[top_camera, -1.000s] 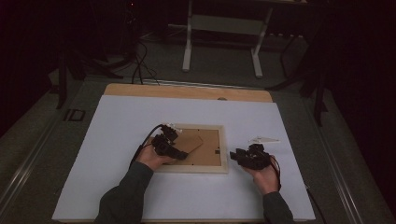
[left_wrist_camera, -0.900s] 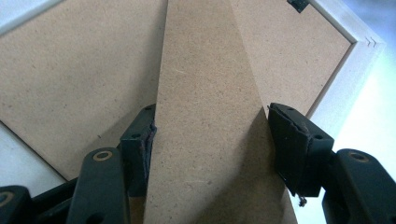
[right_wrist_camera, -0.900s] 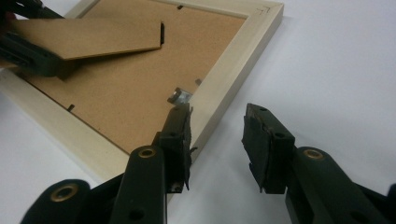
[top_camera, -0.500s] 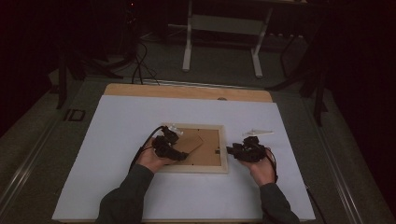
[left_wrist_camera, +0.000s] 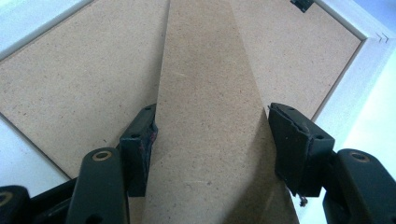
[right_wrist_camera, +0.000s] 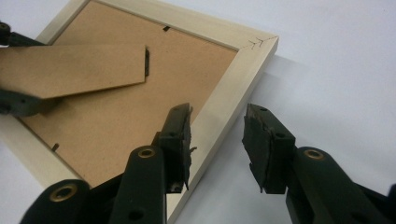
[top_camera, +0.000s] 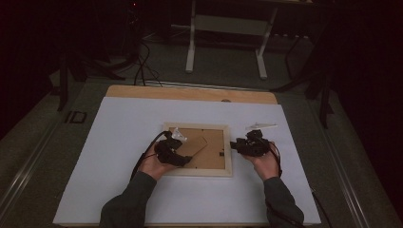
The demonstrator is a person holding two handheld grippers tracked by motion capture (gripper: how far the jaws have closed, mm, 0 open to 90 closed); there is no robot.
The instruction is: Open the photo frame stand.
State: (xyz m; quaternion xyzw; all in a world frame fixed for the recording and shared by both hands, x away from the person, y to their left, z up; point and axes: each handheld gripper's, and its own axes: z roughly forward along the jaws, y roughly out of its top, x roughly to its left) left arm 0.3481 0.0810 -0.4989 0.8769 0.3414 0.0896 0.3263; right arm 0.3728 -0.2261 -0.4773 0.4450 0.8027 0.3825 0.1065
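1. The picture frame [top_camera: 198,150] lies face down on the white sheet [top_camera: 119,142] near the middle of the table, its brown backing board [left_wrist_camera: 70,79] up. The left gripper [left_wrist_camera: 210,140] has its jaws either side of the fold-out stand [left_wrist_camera: 205,93]; the left pad touches the stand's edge, while the right pad sits just beside it, so I cannot tell whether it truly clamps. If the hold is loose, the stand could slip out when lifted.
2. Pulling the stand too hard or at a slant could strain it where it joins the backing board, or drag the whole frame across the sheet.
3. The right gripper [right_wrist_camera: 217,135] hovers with its jaws apart over the frame's right side [right_wrist_camera: 224,98], one jaw above the wood, the other above the sheet, gripping nothing. Lowered carelessly, a jaw could strike the wood and knock the frame askew, or close on the sheet.
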